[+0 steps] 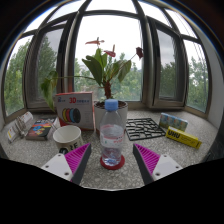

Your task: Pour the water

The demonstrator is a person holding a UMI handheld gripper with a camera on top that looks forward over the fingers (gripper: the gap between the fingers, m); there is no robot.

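Observation:
A clear plastic water bottle with a blue cap stands upright on a red coaster on the speckled countertop. My gripper is open, its two pink-padded fingers wide apart at either side of the bottle's base with a gap on each side. A white bowl stands to the left of the bottle. A potted plant with red flowers in a grey pot stands just behind the bottle.
A red and white box stands behind the bowl. A black wire trivet lies to the right of the bottle, with a yellow box and a small carton beyond. Small packets lie at the left. Bay windows ring the counter.

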